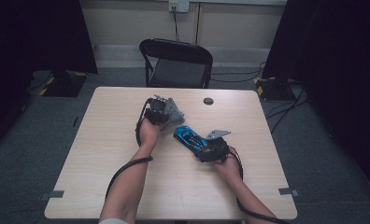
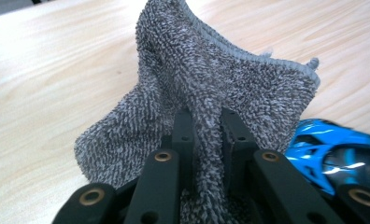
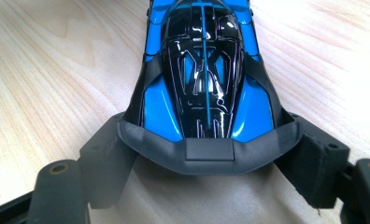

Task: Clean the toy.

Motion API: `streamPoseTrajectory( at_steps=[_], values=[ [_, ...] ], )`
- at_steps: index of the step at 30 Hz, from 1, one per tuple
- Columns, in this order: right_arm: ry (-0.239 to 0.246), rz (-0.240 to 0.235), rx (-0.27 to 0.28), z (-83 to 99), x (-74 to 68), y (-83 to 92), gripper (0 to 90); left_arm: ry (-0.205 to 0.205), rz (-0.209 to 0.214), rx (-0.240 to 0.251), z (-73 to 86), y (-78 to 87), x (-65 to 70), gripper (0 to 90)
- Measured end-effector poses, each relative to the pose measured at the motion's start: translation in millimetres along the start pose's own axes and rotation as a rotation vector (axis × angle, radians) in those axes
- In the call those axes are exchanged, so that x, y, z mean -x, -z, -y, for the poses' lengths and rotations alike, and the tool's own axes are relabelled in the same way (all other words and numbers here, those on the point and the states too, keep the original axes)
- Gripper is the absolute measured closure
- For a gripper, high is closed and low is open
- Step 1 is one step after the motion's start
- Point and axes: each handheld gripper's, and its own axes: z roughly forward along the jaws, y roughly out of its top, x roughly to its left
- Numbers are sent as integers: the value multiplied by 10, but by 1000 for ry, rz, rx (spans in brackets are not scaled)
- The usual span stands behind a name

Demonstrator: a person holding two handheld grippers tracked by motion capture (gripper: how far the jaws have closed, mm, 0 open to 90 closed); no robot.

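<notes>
While the blue and black glossy toy racing car (image 1: pixel 189 138) lies flat on the pale wood-grain worktop (image 1: pixel 103 140), near its middle, its rear end is clasped by the right claw (image 1: pixel 205 148). Seen in the right gripper view, the car's (image 3: pixel 204 74) dark rear spoiler sits between the two black jaws, whose pads press against its sides, so the claw is closed on the car with the jaws standing wide. The car's nose is pointed away from that claw, toward the far left of the worktop.

Just beside the car's nose, on its far left, the grey looped-pile terry cloth (image 1: pixel 173 112) is held by the left claw (image 1: pixel 156 112). As shown in the left gripper view, a fold of the cloth (image 2: pixel 211 93) is pinched between the nearly shut jaws of that claw, and the rest of the fabric is spread upward and outward beyond the jaw tips. A part of the blue car (image 2: pixel 332 154) is seen at the lower right of that view, close beside the cloth; whether the two touch cannot be told.

Beyond the car, near the worktop's far edge, a small dark round disc (image 1: pixel 208 101) is set. Behind the far edge of the worktop, well apart from the car, a black folding chair (image 1: pixel 176 63) is placed on the grey carpeted floor (image 1: pixel 43 135).
</notes>
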Motion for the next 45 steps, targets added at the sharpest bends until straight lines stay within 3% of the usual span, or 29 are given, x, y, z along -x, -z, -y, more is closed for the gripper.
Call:
streamPoseTrajectory(
  at_steps=[12,21,28,38,40,45],
  values=[
    [-1,0,0,0,0,0,245,-74,87,69,-101,240,265,785],
    [0,1,0,0,0,-1,244,-117,175,88,-51,341,537,786],
    [-1,1,0,0,-1,0,245,-164,225,66,56,306,761,787],
    [-1,1,0,0,-1,0,245,-185,287,14,218,154,1047,787],
    [1,1,1,0,1,0,244,-205,283,-5,255,110,1089,787],
    [0,1,0,0,0,0,245,-204,283,-21,326,37,1106,788]
  ],
)
